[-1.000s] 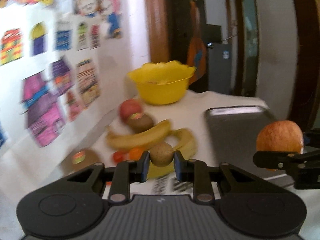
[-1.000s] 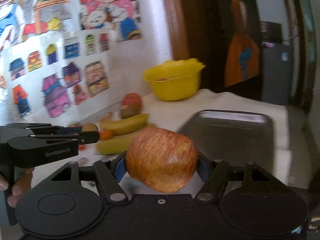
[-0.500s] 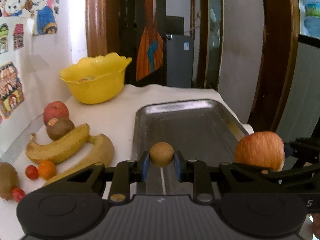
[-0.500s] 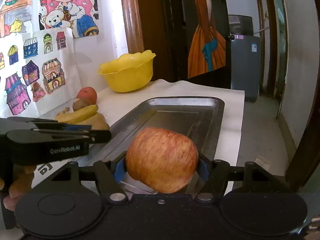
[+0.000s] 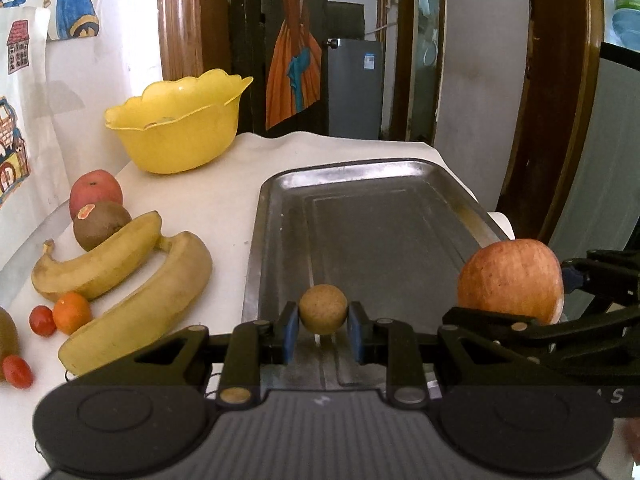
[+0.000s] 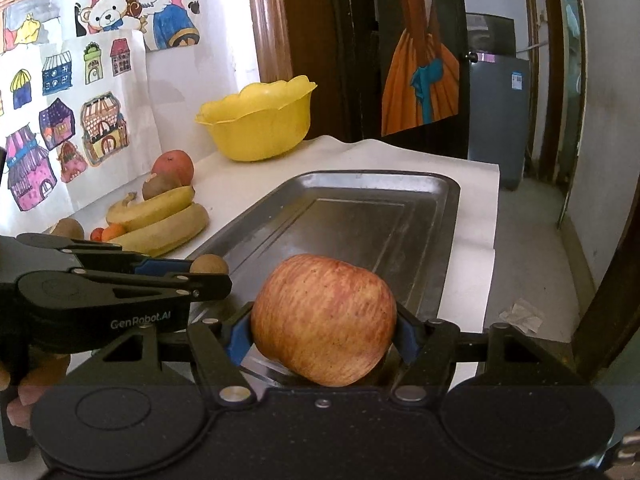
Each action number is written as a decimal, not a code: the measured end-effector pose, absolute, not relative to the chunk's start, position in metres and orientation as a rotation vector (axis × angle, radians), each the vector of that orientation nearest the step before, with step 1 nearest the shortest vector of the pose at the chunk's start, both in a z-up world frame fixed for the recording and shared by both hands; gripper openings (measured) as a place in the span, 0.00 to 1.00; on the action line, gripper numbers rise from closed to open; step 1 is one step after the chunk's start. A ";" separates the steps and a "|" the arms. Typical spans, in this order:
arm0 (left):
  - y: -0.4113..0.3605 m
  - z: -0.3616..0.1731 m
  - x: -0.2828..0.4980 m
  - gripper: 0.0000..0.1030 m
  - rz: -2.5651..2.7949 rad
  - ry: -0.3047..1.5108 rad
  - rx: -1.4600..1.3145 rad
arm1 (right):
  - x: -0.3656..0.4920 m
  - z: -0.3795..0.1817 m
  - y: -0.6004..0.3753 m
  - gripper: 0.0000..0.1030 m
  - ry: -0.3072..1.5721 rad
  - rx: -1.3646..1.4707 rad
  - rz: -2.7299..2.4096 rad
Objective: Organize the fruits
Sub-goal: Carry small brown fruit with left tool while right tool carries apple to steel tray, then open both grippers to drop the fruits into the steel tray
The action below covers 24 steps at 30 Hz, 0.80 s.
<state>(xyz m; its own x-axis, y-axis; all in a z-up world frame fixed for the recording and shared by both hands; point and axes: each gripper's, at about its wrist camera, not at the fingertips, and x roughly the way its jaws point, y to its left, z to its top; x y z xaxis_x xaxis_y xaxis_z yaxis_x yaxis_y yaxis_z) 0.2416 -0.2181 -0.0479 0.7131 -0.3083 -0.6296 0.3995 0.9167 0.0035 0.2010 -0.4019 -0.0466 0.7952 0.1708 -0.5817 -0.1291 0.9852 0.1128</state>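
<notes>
My left gripper (image 5: 323,332) is shut on a small round tan-brown fruit (image 5: 323,309), held just over the near end of the empty steel tray (image 5: 360,184). To its right, my right gripper (image 6: 324,336) is shut on a large red-striped apple (image 6: 324,320), also over the tray's near edge (image 6: 448,216). In the right wrist view the left gripper (image 6: 210,270) with the small fruit (image 6: 209,264) shows at the left. The apple (image 5: 511,280) appears at the right of the left wrist view.
Left of the tray on the white cloth lie two bananas (image 5: 136,276), a kiwi (image 5: 101,226), a red apple (image 5: 95,192), a small orange (image 5: 72,312) and cherry tomatoes (image 5: 41,320). A yellow bowl (image 5: 176,128) stands at the back. The table's right edge (image 6: 492,216) drops to the floor.
Both grippers swung right from the fruit pile to the tray's near end and sank a little, each keeping its fruit. Since half a second ago they have held still.
</notes>
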 end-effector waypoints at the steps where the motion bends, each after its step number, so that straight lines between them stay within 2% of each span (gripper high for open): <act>1: -0.218 -0.048 0.242 0.28 -0.393 0.677 0.144 | 0.201 -0.047 -0.402 0.69 0.636 0.071 0.160; 3: -0.218 -0.048 0.242 0.28 -0.391 0.682 0.143 | 0.203 -0.048 -0.402 0.69 0.643 0.071 0.152; 7: -0.218 -0.045 0.240 0.30 -0.387 0.675 0.140 | 0.200 -0.043 -0.402 0.81 0.608 0.074 0.158; 10: -0.216 -0.041 0.238 0.39 -0.384 0.672 0.129 | 0.195 -0.041 -0.401 0.85 0.601 0.069 0.150; 12: -0.211 -0.037 0.235 0.49 -0.379 0.660 0.115 | 0.190 -0.039 -0.402 0.89 0.589 0.084 0.144; 16: -0.201 -0.027 0.227 0.56 -0.368 0.636 0.084 | 0.175 -0.029 -0.401 0.96 0.538 0.080 0.123; 20: -0.187 -0.013 0.216 0.79 -0.342 0.584 0.053 | 0.158 -0.015 -0.397 0.99 0.473 0.073 0.104; 24: -0.170 0.003 0.204 0.94 -0.310 0.530 0.022 | 0.141 0.000 -0.389 0.99 0.427 0.070 0.085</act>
